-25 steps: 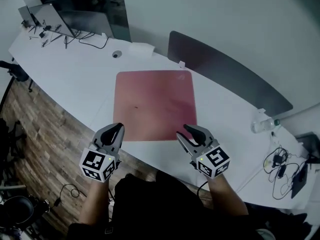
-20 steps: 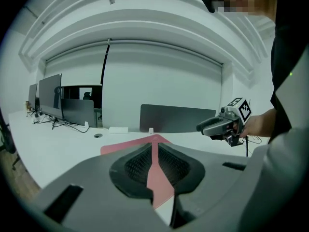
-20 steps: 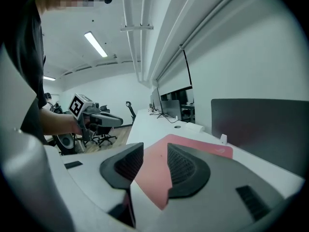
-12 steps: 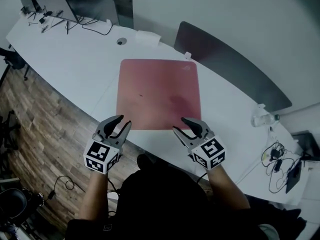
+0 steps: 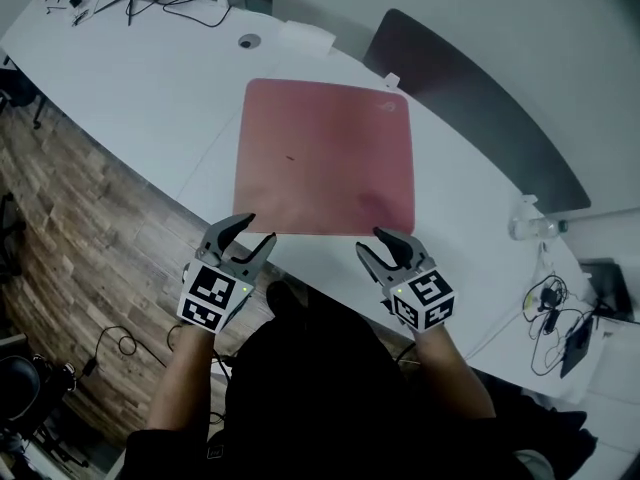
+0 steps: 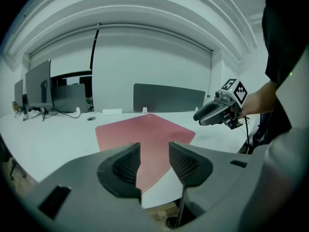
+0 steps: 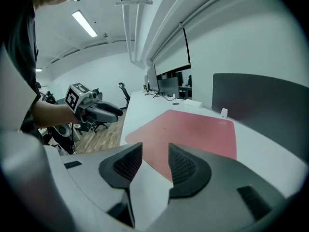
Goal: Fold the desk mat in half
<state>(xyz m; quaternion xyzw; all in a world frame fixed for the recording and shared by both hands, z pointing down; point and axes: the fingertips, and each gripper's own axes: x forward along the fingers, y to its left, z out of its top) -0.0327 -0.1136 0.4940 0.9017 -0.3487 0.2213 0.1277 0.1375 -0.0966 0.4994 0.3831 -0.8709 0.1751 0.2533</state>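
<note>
A pink-red desk mat [image 5: 325, 158] lies flat on the white desk [image 5: 130, 88]. My left gripper [image 5: 250, 236] hovers just short of the mat's near left corner; its jaws have just been opening and stand open with nothing between them. My right gripper [image 5: 385, 246] hangs by the near right corner, its jaws a little wider than a moment ago, open and empty. The left gripper view looks over the left gripper [image 6: 154, 158] at the mat [image 6: 145, 132] and the right gripper [image 6: 215, 114]. In the right gripper view the mat [image 7: 193, 129] lies beyond the right gripper [image 7: 155, 161], with the left gripper [image 7: 99, 111] off to the side.
A dark grey divider panel [image 5: 470, 108] stands along the desk's far edge. A water bottle [image 5: 530, 228] and a tangle of cables [image 5: 550, 308] lie at the right. A cable hole [image 5: 249, 41] and a white box [image 5: 305, 36] sit beyond the mat. Wood floor [image 5: 70, 218] lies left of the desk.
Both grippers have come down toward the mat's near edge. The left jaws went from shut to open; the right jaws widened slightly.
</note>
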